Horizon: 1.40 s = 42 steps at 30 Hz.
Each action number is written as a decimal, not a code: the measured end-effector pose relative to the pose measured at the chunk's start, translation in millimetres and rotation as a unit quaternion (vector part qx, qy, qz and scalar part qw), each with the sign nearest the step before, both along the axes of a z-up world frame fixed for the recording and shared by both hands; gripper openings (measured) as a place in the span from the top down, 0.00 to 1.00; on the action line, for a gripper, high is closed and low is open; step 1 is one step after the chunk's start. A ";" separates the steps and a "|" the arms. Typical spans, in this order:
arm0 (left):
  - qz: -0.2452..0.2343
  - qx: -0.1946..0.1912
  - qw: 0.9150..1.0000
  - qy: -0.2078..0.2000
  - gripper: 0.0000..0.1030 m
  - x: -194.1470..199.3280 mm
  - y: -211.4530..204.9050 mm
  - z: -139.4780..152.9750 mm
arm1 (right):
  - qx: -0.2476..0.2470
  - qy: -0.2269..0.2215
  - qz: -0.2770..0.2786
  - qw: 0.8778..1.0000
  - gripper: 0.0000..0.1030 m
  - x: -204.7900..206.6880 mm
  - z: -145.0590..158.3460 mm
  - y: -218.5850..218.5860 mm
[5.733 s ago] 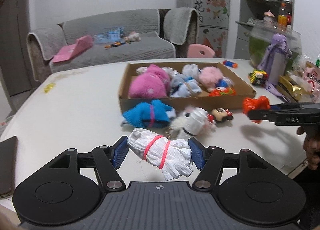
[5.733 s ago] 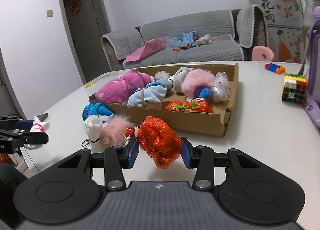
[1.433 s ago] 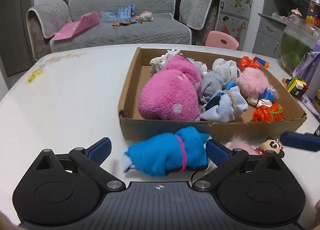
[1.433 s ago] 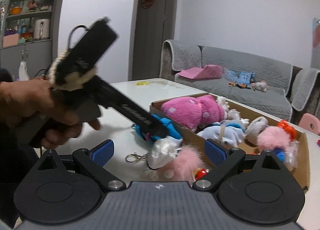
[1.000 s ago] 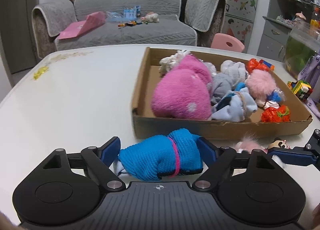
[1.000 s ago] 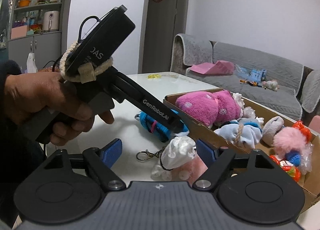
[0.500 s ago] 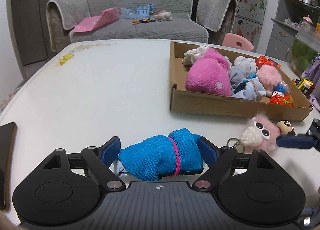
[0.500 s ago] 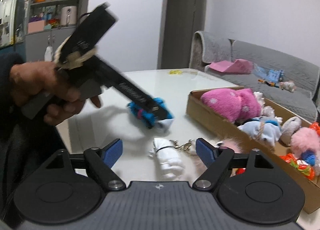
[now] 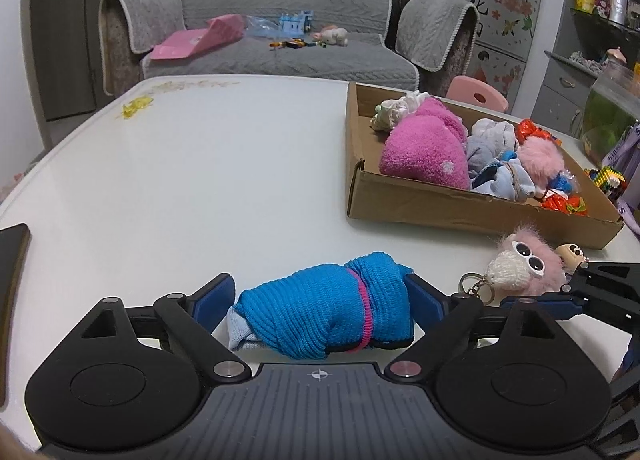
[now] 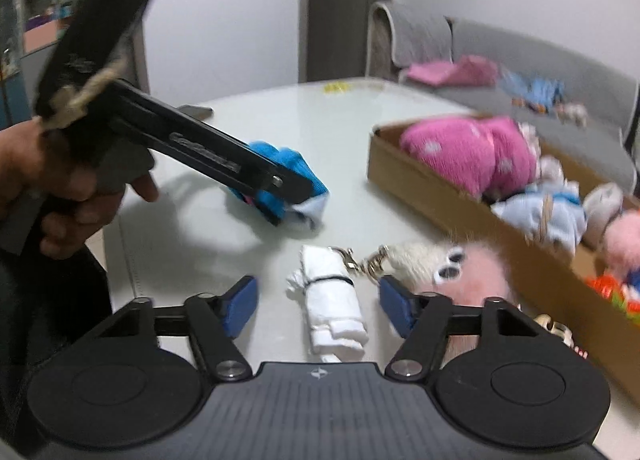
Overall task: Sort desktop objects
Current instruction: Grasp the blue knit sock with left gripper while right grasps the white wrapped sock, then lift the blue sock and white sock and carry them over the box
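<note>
My left gripper (image 9: 320,302) brackets the blue sock roll (image 9: 324,316) on the white table (image 9: 200,164), near my edge, well left of the cardboard box (image 9: 460,208). Its jaws have just been opening, pads off the knit or barely brushing it. Soft, light, squashy — I'd pinch across the middle at the pink band. My right gripper (image 10: 316,306) is spread around the white sock roll (image 10: 332,308), jaws just been closing, not touching yet. Also light and floppy — take it mid-roll, at the black band.

Black left gripper (image 9: 320,300), blue pads (image 9: 212,300), silver screws
</note>
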<state>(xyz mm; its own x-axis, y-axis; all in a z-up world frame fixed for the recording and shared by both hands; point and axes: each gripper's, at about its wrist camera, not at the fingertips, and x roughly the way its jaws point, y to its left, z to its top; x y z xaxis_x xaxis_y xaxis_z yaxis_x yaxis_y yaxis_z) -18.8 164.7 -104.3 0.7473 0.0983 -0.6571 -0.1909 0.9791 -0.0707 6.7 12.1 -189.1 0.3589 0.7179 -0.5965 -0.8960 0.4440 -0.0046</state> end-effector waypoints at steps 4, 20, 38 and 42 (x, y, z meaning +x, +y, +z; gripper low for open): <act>0.007 0.005 1.000 0.000 0.04 0.4 0.4 -2.1 | 0.002 0.003 0.001 1.000 0.47 -4.5 -2.8 -2.2; -0.014 -0.046 0.999 0.014 0.16 -1.5 -3.6 -2.1 | 0.021 0.009 -0.001 1.000 0.80 -25.1 -3.3 -29.2; 0.000 0.022 1.000 -0.018 0.18 -25.8 -19.9 42.8 | 0.129 0.032 -0.055 0.990 0.81 -6.0 32.0 -95.5; 0.003 0.032 0.999 -0.034 0.18 -28.2 -16.1 59.6 | 0.148 0.025 -0.080 0.985 0.81 1.9 41.2 -113.9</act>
<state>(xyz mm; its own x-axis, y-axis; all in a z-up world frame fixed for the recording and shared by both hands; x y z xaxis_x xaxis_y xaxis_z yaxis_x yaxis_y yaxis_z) -47.1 148.6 -44.7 0.7889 0.1429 -0.5977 -0.1932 0.9810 -0.0204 8.5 -101.8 -147.9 0.4573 0.7997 -0.3890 -0.8102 0.5550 0.1885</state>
